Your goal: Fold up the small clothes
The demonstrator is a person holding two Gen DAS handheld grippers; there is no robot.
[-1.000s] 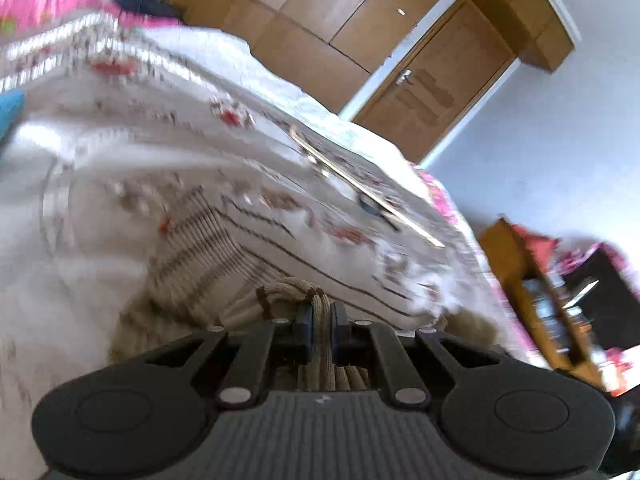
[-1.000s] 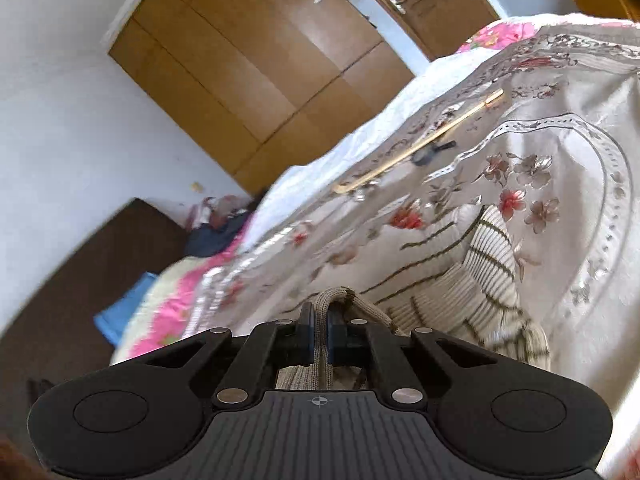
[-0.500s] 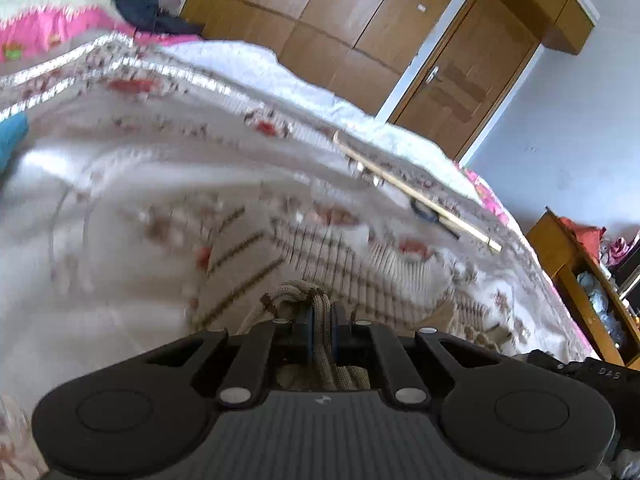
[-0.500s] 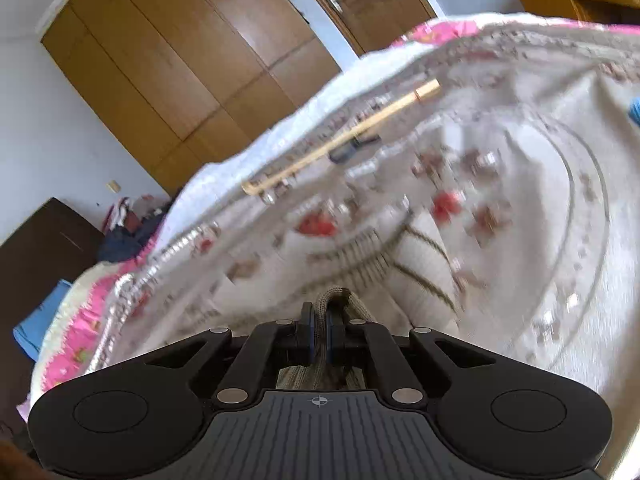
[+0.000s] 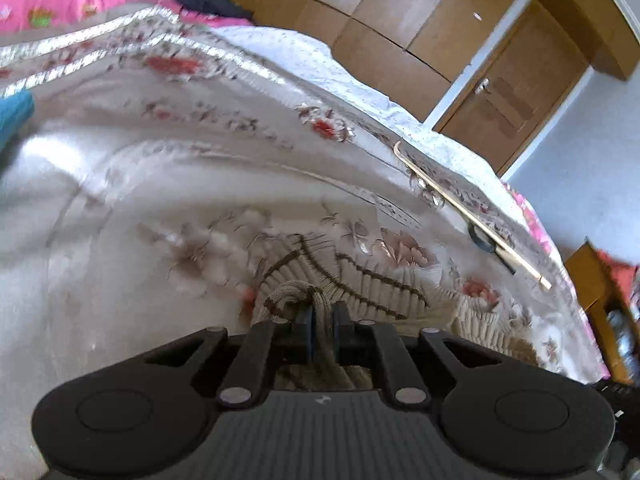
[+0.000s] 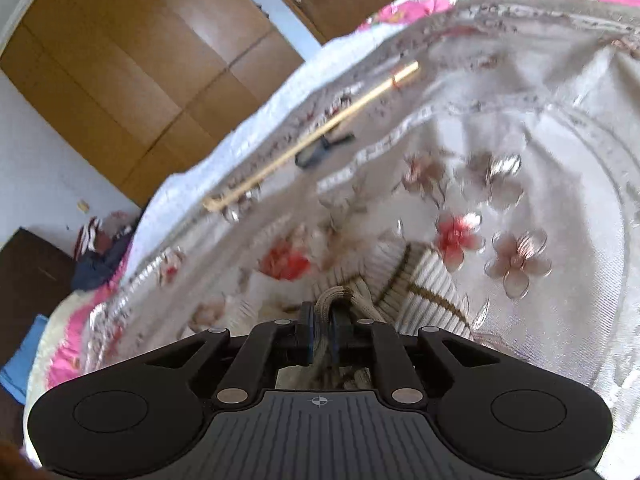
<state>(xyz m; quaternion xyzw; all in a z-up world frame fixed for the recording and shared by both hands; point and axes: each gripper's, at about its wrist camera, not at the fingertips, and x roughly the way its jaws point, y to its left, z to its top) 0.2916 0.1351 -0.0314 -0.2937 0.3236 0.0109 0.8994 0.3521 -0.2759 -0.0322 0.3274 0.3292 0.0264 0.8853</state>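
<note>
Left wrist view: the left gripper (image 5: 323,312) is clenching a bunched fold of the cream knit garment (image 5: 360,280), the ribbed edge pinched between the two closed fingers at 6 o'clock of the frame. The rest of the garment, crossed by thin brown stripes, is lying on the floral bedspread (image 5: 160,168) and trailing toward 4 o'clock, where a ribbed cuff or hem is resting. A wooden stick (image 5: 468,212) is lying across the bedspread at 2 o'clock, with a dark looped object (image 5: 482,242) just beside it. This view alone is showing a blue cloth (image 5: 14,114) at the 9 o'clock edge, an orange shelf unit (image 5: 596,284) at 3 o'clock and a door (image 5: 508,92) with its handle at 1 o'clock. Wooden wardrobe panels (image 5: 360,12) are standing at 12 o'clock.

Right wrist view: the right gripper (image 6: 320,320) is likewise gripping a fold of the cream knit garment (image 6: 416,284), which is lying toward 4 o'clock on the floral bedspread (image 6: 540,152). The wooden stick (image 6: 316,136) is appearing at 11 o'clock, the dark looped object (image 6: 320,150) touching it or just beside it; which, cannot be told. Only this view is showing a dark cabinet (image 6: 28,276) at 9 o'clock and a heap of dark clothing (image 6: 98,256) near it. The wardrobe panels (image 6: 140,60) are filling 10 to 12 o'clock.
</note>
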